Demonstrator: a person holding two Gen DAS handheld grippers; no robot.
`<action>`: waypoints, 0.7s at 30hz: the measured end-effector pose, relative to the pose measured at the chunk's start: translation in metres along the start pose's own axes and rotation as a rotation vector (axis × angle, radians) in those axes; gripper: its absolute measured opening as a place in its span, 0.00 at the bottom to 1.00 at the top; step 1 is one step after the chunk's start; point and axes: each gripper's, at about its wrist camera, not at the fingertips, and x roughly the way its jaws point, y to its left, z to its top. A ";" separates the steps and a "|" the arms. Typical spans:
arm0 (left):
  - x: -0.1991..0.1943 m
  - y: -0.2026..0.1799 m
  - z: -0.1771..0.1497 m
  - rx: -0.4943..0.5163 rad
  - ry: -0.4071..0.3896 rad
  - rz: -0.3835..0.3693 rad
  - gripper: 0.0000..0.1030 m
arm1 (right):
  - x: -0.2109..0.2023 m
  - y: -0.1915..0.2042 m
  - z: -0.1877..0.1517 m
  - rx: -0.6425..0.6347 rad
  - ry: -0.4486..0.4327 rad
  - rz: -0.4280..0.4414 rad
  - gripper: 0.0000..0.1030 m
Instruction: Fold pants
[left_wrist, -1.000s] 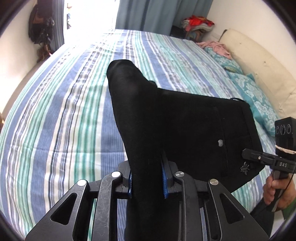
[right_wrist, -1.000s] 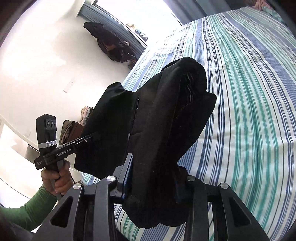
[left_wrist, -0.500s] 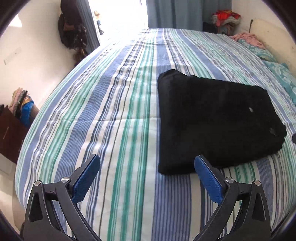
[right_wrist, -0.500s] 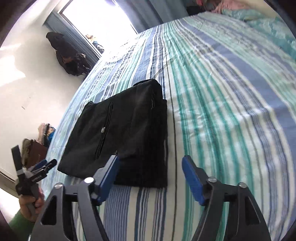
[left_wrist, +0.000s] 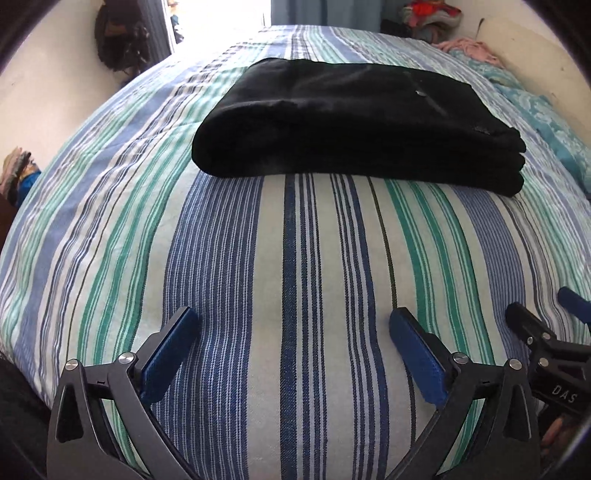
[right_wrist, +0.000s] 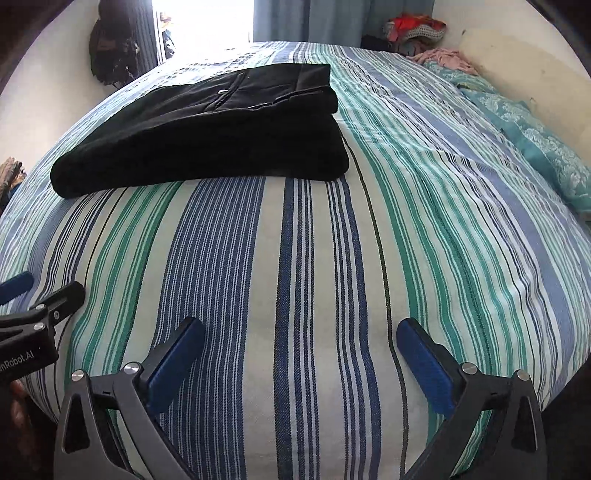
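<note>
A striped bedspread (left_wrist: 295, 295) in blue, green and white covers the bed across both wrist views, its bands running away from the cameras toward a bright window. On it, well beyond both tools, lies one pair of black pants (left_wrist: 351, 122), folded into a thick, squared bundle with several layers stacked at its near edge. The top face is flat and smooth; a small pale button (right_wrist: 223, 91) and a pocket seam show on it, and the rounded fold sits at the left end in the right wrist view. The bundle rests alone on the cover, touched by neither tool.

The left gripper (left_wrist: 293, 332) hangs low over the near part of the bedspread, level and pointed at the pants, its two blue-padded fingers (left_wrist: 173, 347) spread wide with only striped cloth between them. The right gripper (right_wrist: 300, 343) takes the same pose just beside it, fingers (right_wrist: 424, 365) splayed apart and holding nothing. Each tool's black frame pokes into the edge of the other's view, showing the pair side by side.

Along the right side lie teal patterned pillows (right_wrist: 535, 136), at least two, below a cream headboard (right_wrist: 524, 62). One pink garment (left_wrist: 469, 48) is crumpled near the far corner, with one heap of bright clothes (right_wrist: 413, 27) behind it. Dark clothing (right_wrist: 110, 55) hangs by the window.
</note>
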 end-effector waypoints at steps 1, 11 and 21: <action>-0.001 0.000 0.000 0.003 -0.005 -0.001 1.00 | 0.001 -0.003 0.002 0.008 0.009 0.004 1.00; 0.001 -0.001 -0.002 0.005 -0.018 0.002 1.00 | 0.002 0.004 -0.003 0.014 -0.026 -0.032 1.00; 0.000 -0.003 -0.004 0.020 -0.023 0.001 1.00 | 0.002 0.007 -0.002 0.041 -0.040 -0.052 1.00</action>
